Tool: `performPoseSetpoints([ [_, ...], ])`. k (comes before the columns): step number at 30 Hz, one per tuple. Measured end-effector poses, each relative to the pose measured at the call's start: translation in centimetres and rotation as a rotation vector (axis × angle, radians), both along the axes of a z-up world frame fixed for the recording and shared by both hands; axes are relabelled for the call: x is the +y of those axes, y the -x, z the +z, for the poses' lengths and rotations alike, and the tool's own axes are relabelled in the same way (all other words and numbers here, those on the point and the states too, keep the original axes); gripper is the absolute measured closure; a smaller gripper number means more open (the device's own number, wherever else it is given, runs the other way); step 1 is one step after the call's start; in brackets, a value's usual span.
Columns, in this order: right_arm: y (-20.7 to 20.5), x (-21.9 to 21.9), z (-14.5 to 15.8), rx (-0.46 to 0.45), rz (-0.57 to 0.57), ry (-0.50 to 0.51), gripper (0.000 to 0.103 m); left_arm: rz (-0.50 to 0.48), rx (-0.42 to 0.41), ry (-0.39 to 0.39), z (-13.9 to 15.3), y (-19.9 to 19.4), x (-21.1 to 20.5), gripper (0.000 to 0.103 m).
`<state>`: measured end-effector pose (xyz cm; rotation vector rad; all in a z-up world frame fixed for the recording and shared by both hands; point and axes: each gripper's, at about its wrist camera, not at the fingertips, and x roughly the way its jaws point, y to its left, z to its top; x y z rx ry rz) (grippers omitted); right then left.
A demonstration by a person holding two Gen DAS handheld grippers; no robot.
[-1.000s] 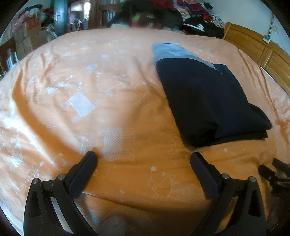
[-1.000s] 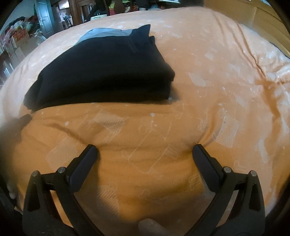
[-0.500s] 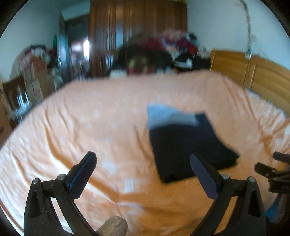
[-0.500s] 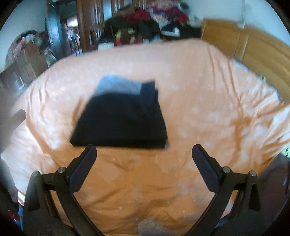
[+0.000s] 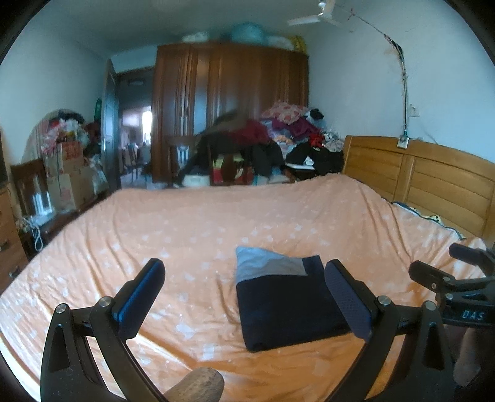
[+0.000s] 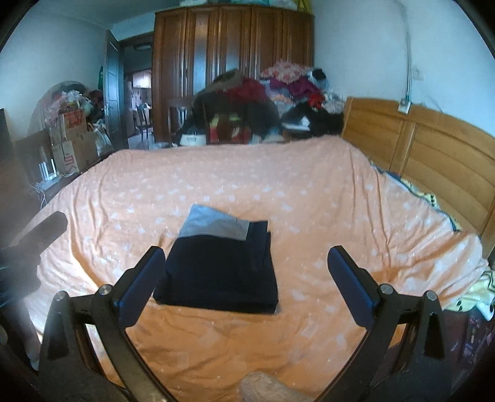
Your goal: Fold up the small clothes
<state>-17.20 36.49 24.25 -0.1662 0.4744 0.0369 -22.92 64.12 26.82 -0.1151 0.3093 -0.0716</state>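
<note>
The bed (image 5: pixel 191 228), under an orange printed cover, is filling the field ahead of both grippers, with the wooden headboard (image 5: pixel 433 179) running off to the right and a tall wardrobe (image 5: pixel 229 102) standing beyond the far edge. A heap of unsorted clothes (image 5: pixel 278 139) is sitting past the bed, straight ahead and well apart from either tool. The folded garment (image 5: pixel 287 309), dark navy with a grey band at its far end, is lying flat on the cover just ahead of the grippers: ahead and right of centre for the left gripper (image 5: pixel 244 297), ahead and left of centre for the right gripper (image 6: pixel 246 278). Both are hanging above the near edge of the bed with fingers spread wide and nothing between them. Judging by the squared, stacked edges, the fold on this piece is looking finished and the step in hand is the pause between items; the next move is probably calling for a fresh piece, perhaps from that far heap, to be brought over and spread flat on bare cover beside the folded one. The left view is showing the right tool's black frame at its right edge, plus a ceiling fan (image 5: pixel 315 17); the right view is showing the layered right-hand edge of the fold more plainly, and a blurred dark shape at its left edge, likely the other gripper, though I cannot tell.
</note>
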Motion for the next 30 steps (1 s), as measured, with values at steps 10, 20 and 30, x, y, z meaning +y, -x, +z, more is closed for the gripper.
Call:
performPoseSetpoints([
  [10, 3.2, 0.6, 3.7, -0.189, 0.067, -0.028, 0.000, 0.078, -0.141, -0.027, 3.8, 3.9, 0.3, 0.000],
  [20, 1.9, 0.1, 1.1, -0.049, 0.125, -0.124, 0.000, 0.094, -0.104, -0.011, 3.4, 4.6, 0.8, 0.000],
  [30, 4.3, 0.7, 3.1, -0.154, 0.171, -0.104, 0.000, 0.118, -0.129, -0.009, 3.7, 5.4, 1.1, 0.000],
])
